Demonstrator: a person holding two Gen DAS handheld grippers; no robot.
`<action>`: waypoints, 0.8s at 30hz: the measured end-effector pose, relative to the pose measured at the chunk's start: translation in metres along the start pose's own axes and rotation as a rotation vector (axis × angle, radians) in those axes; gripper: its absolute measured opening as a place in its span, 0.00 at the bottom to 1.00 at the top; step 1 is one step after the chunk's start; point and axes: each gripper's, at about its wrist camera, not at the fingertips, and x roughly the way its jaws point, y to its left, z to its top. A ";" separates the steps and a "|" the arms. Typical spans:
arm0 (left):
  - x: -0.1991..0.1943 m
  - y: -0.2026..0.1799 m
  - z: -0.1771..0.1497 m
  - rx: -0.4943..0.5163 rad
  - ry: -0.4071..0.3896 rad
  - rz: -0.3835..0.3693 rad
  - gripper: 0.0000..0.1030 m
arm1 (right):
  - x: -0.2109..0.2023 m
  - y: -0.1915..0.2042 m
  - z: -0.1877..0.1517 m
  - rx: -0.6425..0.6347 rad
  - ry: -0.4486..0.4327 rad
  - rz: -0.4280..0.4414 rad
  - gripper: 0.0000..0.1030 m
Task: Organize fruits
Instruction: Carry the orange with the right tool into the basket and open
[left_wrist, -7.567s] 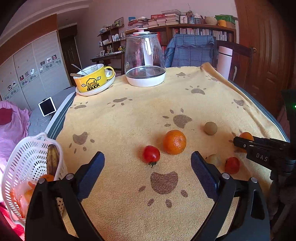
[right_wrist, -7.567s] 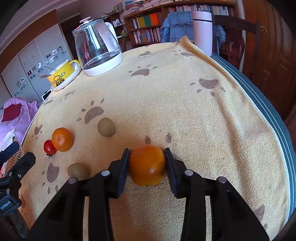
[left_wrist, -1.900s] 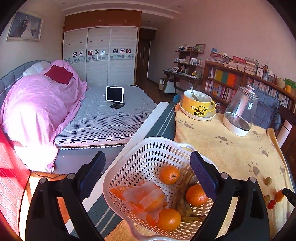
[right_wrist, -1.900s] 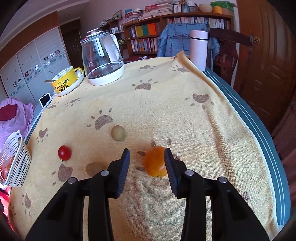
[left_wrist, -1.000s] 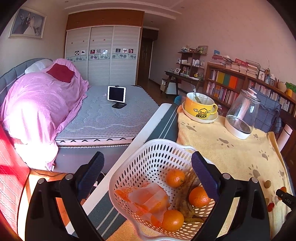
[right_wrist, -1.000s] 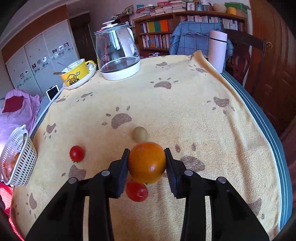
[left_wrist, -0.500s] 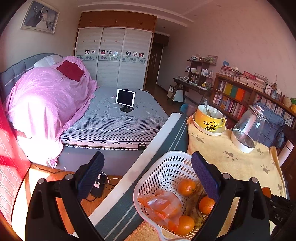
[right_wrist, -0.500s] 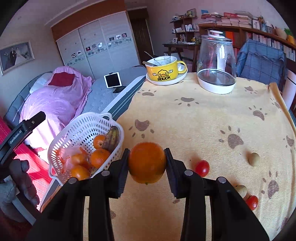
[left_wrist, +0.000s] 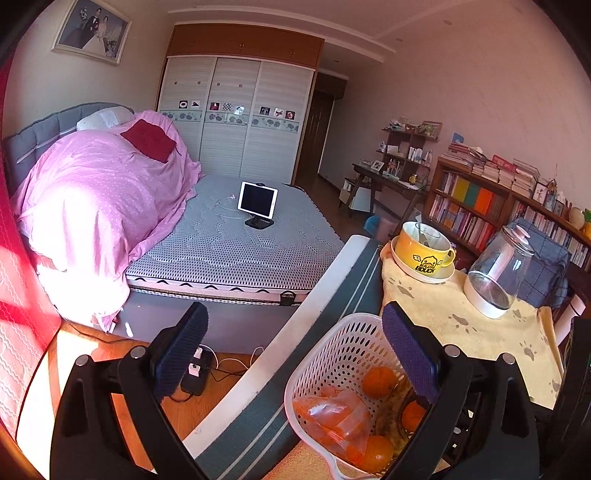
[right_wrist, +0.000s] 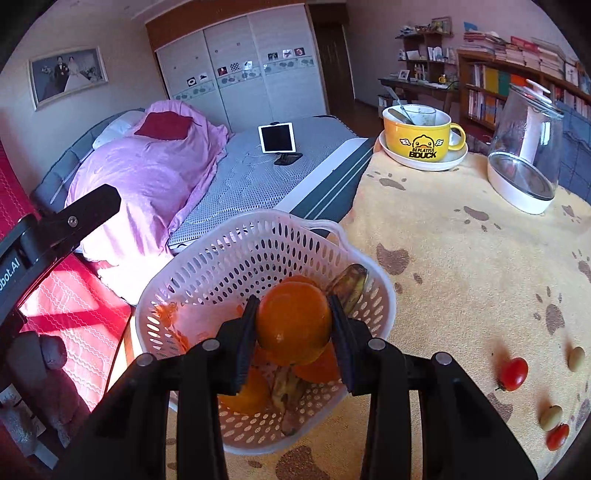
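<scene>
Orange in colour, a fruit (right_wrist: 293, 328) is clamped between the fingers of the right gripper (right_wrist: 294, 334) and is held just above the white basket (right_wrist: 221, 266), which sits at the bench (right_wrist: 461, 266) edge nearest the bed (right_wrist: 236, 177). More oranges (left_wrist: 378, 380) and a banana (right_wrist: 349, 282) are seen inside. The left gripper (left_wrist: 291, 354) is held wide open and empty beside the basket.
</scene>
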 end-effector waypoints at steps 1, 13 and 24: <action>0.000 0.001 0.000 -0.002 0.001 0.001 0.94 | 0.004 0.001 0.001 0.001 0.006 0.018 0.37; 0.004 0.000 -0.001 0.011 0.010 0.003 0.94 | -0.005 -0.020 -0.008 0.091 -0.017 0.017 0.37; 0.001 -0.012 -0.003 0.045 0.004 -0.008 0.94 | -0.021 -0.031 -0.020 0.133 -0.035 -0.008 0.44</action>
